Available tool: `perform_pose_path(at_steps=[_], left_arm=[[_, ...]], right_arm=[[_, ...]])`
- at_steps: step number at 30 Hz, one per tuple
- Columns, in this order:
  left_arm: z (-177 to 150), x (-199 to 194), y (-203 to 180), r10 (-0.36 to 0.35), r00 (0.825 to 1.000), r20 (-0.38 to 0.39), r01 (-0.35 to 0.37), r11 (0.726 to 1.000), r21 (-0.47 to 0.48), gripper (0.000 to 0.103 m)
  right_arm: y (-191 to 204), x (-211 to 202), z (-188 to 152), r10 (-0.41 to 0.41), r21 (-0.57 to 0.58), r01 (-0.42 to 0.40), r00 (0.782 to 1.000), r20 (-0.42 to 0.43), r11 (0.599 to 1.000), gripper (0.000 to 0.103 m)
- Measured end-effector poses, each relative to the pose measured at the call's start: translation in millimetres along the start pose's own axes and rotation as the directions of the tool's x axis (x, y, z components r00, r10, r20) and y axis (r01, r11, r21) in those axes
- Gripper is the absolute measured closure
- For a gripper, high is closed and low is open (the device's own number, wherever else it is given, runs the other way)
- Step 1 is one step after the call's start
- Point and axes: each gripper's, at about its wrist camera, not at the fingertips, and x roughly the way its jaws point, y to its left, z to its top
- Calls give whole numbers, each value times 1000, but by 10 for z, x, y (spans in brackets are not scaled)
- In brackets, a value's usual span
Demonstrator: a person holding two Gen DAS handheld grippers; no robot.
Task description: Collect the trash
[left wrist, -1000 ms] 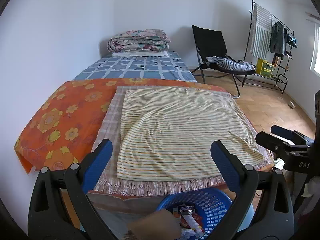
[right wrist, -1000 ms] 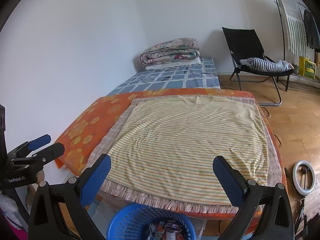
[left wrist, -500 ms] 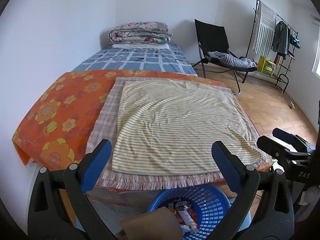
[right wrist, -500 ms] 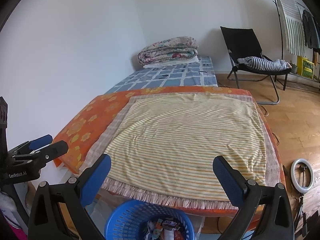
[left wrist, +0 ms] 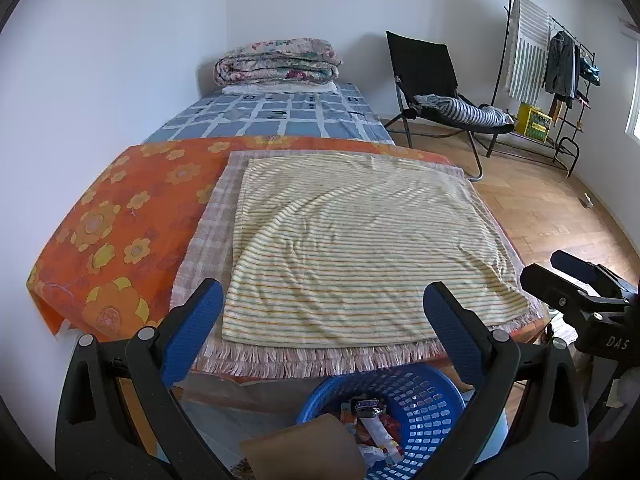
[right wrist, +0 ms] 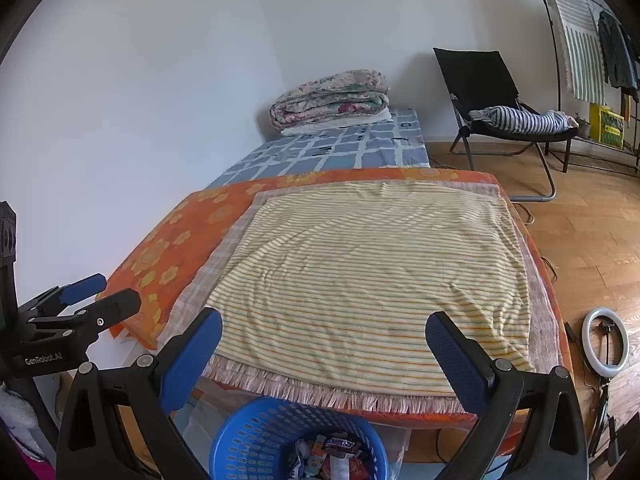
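Both views have risen slightly; left gripper [left wrist: 322, 312] and right gripper [right wrist: 323, 342] spread, empty; basket [right wrist: 256, 432] upright, wrappers [right wrist: 340, 446] lying flat.

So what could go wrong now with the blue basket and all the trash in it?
The blue basket sits on the floor at the foot of the bed, right below both open grippers, so a careless move could knock it over and spill the wrappers. A flat brown piece pokes out over its rim and might slide off. The ring light and its cable lie on the floor nearby, easy to trip on.
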Motion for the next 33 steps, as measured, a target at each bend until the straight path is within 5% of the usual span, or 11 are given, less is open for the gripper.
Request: perform_pose_path(at_steps=[33], left_arm=[[28, -22, 6, 8, 1000, -4, -8, 1000, 22, 1]], right_arm=[[39, 69, -31, -5, -15, 5, 1000, -18, 1000, 0]])
